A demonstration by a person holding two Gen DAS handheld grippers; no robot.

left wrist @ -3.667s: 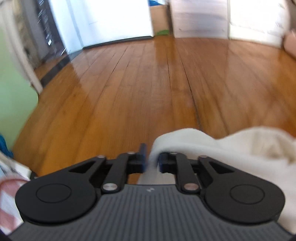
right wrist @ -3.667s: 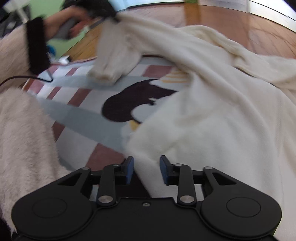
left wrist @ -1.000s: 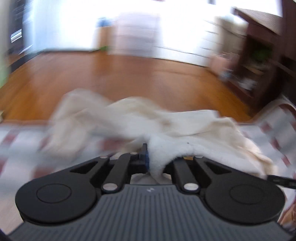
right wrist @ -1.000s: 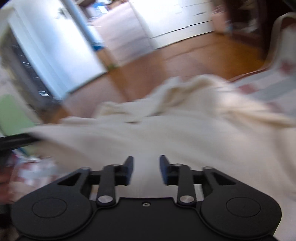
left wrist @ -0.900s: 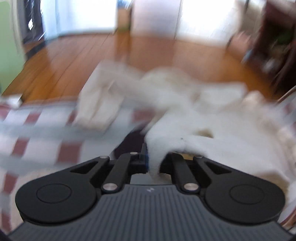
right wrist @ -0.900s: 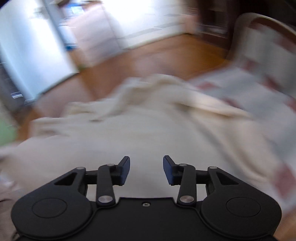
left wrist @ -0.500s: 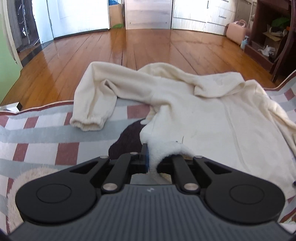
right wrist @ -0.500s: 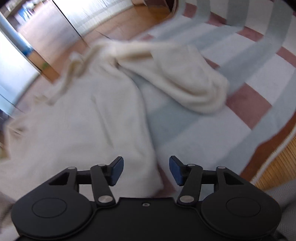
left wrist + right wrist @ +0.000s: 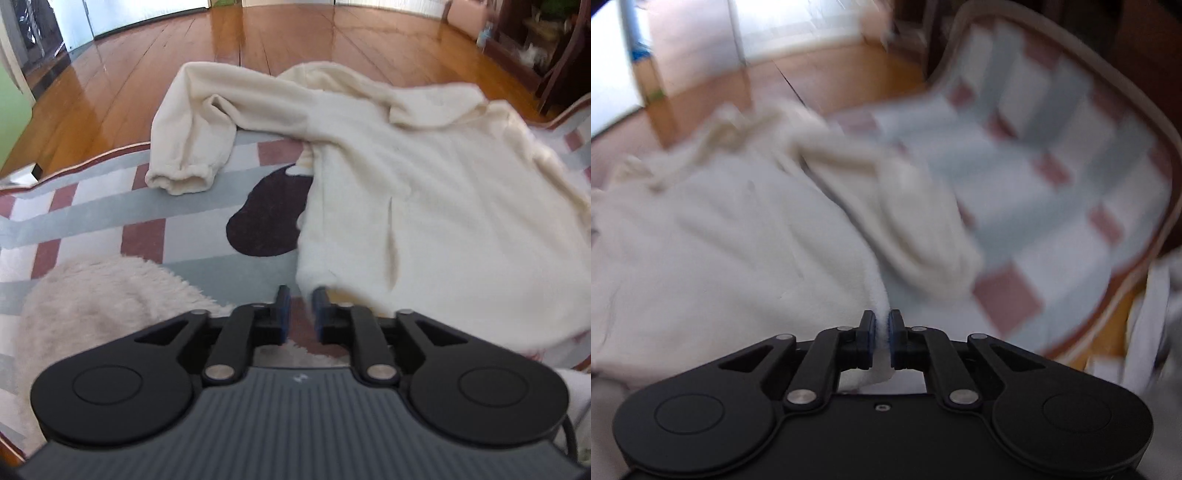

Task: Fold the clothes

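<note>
A cream fleece sweater (image 9: pixel 424 177) lies spread on a checked rug (image 9: pixel 92 218), one sleeve (image 9: pixel 184 147) bent toward the left. My left gripper (image 9: pixel 301 302) is slightly open and empty, just at the sweater's near hem corner. In the right wrist view the sweater (image 9: pixel 720 236) shows blurred, with its other sleeve (image 9: pixel 923 236) lying on the rug (image 9: pixel 1052 206). My right gripper (image 9: pixel 882 325) is shut on the sweater's near hem edge.
A fluffy pale garment (image 9: pixel 92 306) lies at the near left on the rug. Wooden floor (image 9: pixel 258 44) stretches beyond the rug, with dark furniture (image 9: pixel 554 48) at the far right. The rug's curved edge (image 9: pixel 1137 288) is near my right gripper.
My left gripper has let go of the sweater's hem and stands slightly open. My right gripper, open before, has closed on the hem edge. The sweater has settled flat on the rug.
</note>
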